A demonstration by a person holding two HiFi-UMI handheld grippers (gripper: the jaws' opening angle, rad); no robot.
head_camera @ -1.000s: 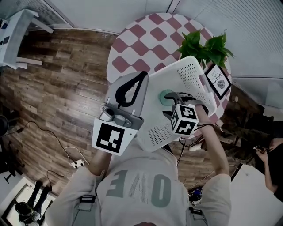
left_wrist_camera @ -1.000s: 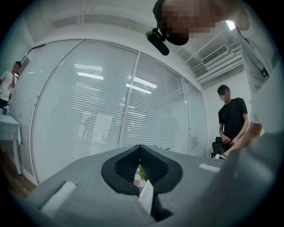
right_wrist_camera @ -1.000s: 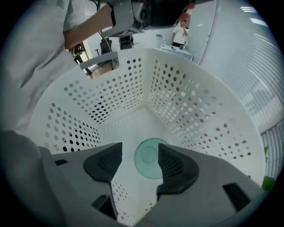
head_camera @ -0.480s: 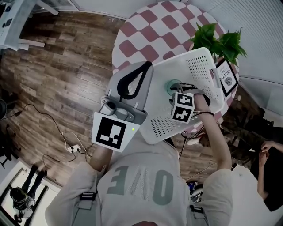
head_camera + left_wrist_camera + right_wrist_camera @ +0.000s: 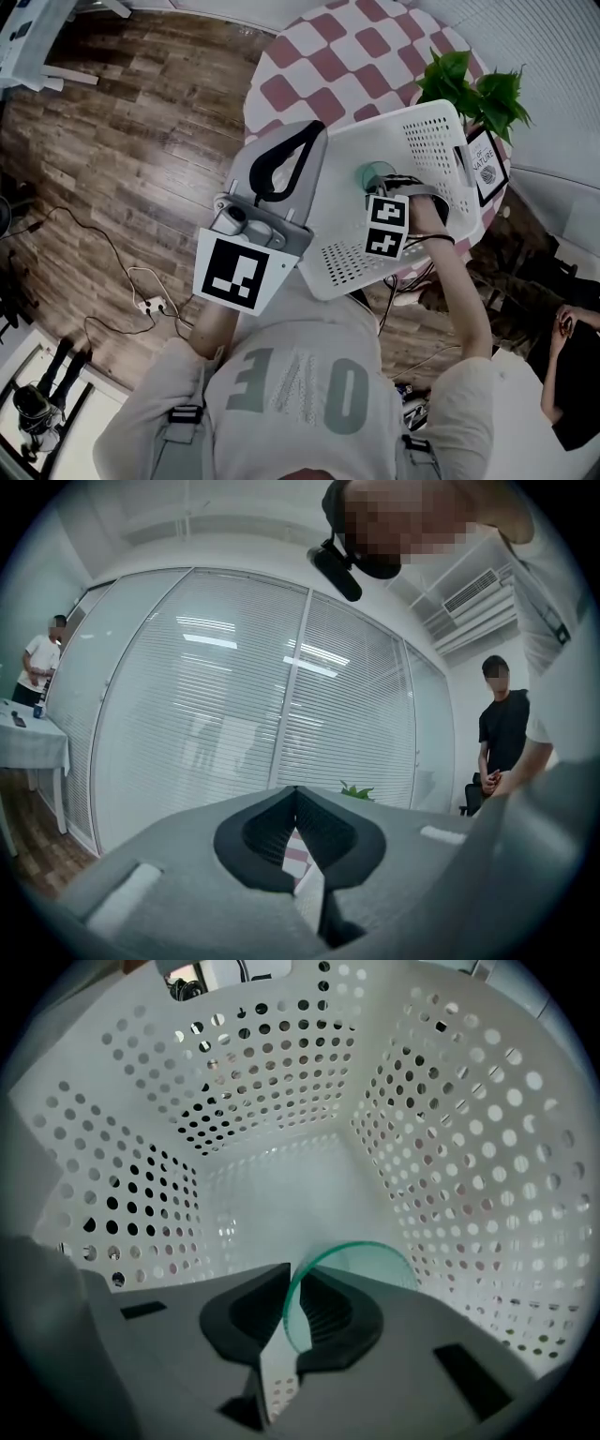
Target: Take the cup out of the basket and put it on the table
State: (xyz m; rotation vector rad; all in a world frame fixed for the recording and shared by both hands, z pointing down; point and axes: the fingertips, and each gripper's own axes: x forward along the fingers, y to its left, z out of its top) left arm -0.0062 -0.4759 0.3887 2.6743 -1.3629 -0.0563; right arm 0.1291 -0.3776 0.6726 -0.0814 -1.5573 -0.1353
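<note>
My right hand-held gripper [image 5: 296,1269] is closing on the translucent green cup [image 5: 366,1265] inside the white perforated plastic basket [image 5: 281,1082] at one o'clock; lifting it out remains.

Bright, even indoor light; fisheye edges darken, curve.

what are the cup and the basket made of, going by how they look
Cup: probably glass or clear plastic, tinted green and glossy; the basket shows through its thin wall.
Basket: likely moulded white plastic, smooth with a slight sheen; its walls are pierced by regular rows of round holes.
</note>
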